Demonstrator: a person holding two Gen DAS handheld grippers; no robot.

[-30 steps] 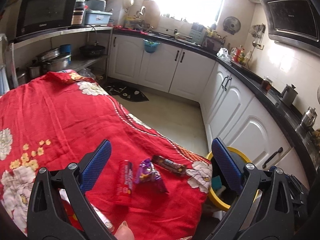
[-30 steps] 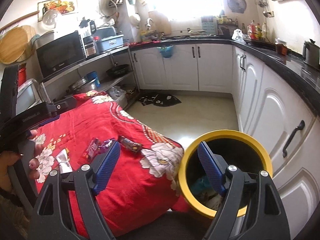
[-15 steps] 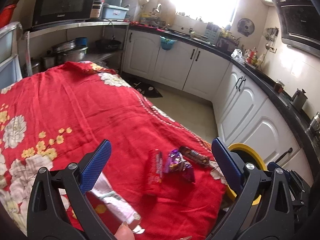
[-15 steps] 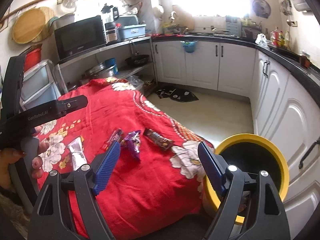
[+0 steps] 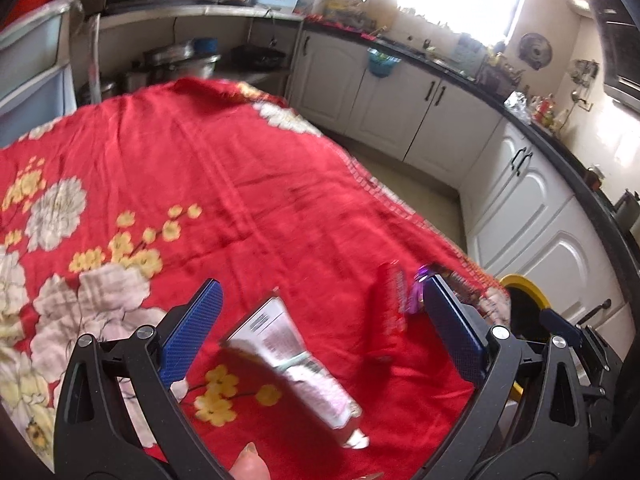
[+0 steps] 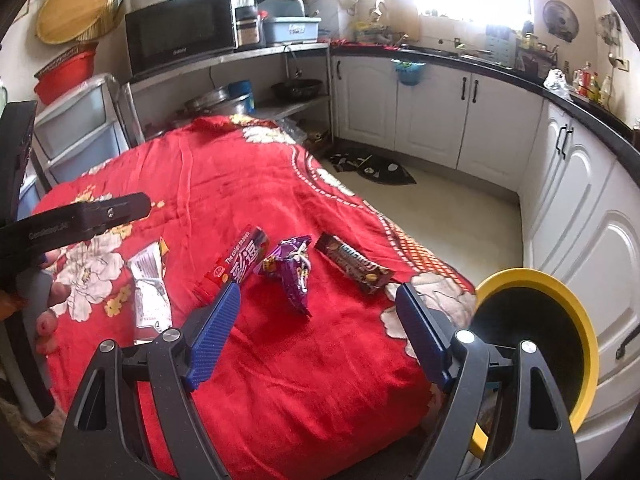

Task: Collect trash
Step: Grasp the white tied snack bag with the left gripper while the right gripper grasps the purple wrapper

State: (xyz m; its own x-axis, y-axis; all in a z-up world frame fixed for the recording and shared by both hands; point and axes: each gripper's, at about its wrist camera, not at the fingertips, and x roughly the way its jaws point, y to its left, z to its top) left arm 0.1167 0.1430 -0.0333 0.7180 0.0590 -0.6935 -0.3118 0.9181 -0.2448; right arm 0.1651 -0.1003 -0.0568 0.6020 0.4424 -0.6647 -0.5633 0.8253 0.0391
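Several wrappers lie on the red flowered cloth point(image 6: 248, 176): a silver wrapper point(image 5: 296, 364) point(image 6: 150, 292), a red packet point(image 6: 240, 262) point(image 5: 390, 312), a purple wrapper point(image 6: 292, 270) and a brown bar wrapper point(image 6: 352, 264). My left gripper point(image 5: 320, 320) is open above the silver wrapper, which lies between and below its jaws without touching them. My right gripper point(image 6: 316, 332) is open and empty, hovering just short of the purple wrapper. A yellow-rimmed bin point(image 6: 560, 312) point(image 5: 520, 284) stands on the floor at the table's right corner.
White cabinets point(image 6: 432, 112) under a black counter run along the back and right. A shelf unit with a microwave point(image 6: 180, 32) and pots stands behind the table, plastic drawers point(image 6: 76, 128) at the left. A dark mat point(image 6: 376, 168) lies on the open floor.
Both grippers have swung left and sunk toward the table. The silver wrapper has come between the left jaws; the purple wrapper now lies ahead of the right jaws instead of the bin.
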